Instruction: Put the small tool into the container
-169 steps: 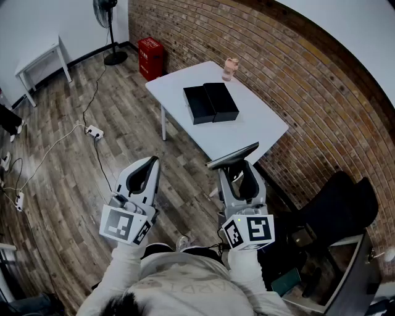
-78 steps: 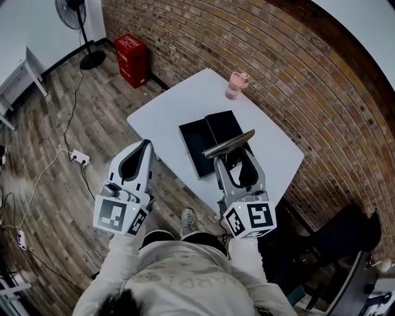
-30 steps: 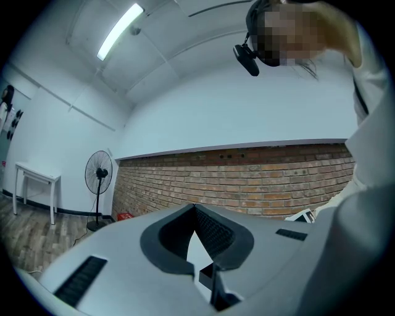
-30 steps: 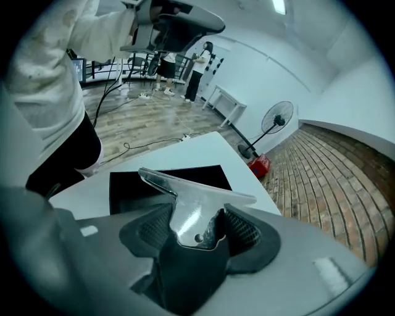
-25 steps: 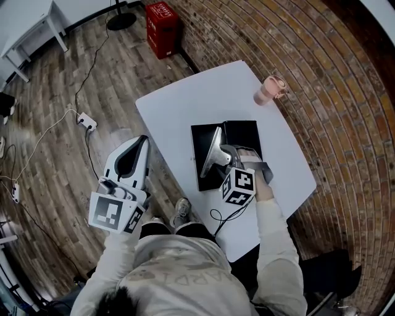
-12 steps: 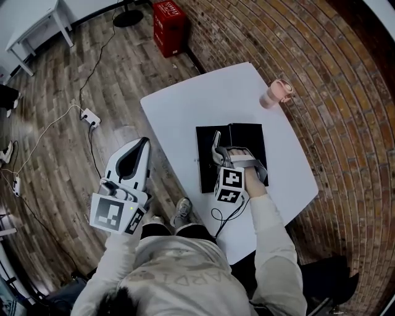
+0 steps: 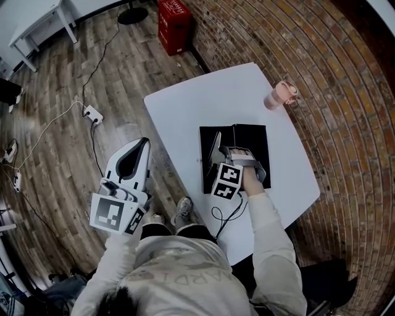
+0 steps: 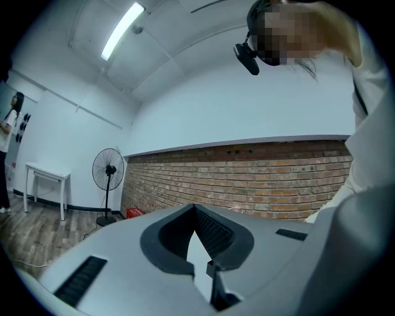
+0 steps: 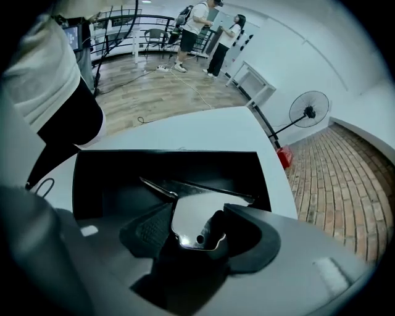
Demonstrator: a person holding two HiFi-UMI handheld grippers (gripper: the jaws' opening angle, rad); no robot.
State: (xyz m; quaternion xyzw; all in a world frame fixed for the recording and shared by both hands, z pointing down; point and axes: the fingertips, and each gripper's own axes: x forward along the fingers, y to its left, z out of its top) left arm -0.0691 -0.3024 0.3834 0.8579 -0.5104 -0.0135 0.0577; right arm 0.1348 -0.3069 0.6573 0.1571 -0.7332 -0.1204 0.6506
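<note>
A flat metal tool (image 9: 196,217) with a wide thin blade is clamped in my right gripper (image 9: 199,229), which is shut on its holed end. The blade tip reaches low into the open black container (image 9: 111,179) on the white table. In the head view the right gripper (image 7: 222,155) is over the left half of the black container (image 7: 252,141), with the tool (image 7: 213,147) standing on edge there. My left gripper (image 7: 138,147) hangs off the table's left side over the floor, jaws together and empty; its own view shows the left gripper (image 8: 195,210) aimed at a brick wall.
A pink cup (image 7: 281,95) stands at the white table's (image 7: 197,99) far right corner. A red crate (image 7: 175,13), a power strip (image 7: 92,114) with cables and a person's shoe (image 7: 181,212) are on the wooden floor. Two people (image 9: 210,31) stand far off.
My right gripper has carried the tool from beside me to over the table, then lower into the black container's left half. The left gripper has stayed in place.
</note>
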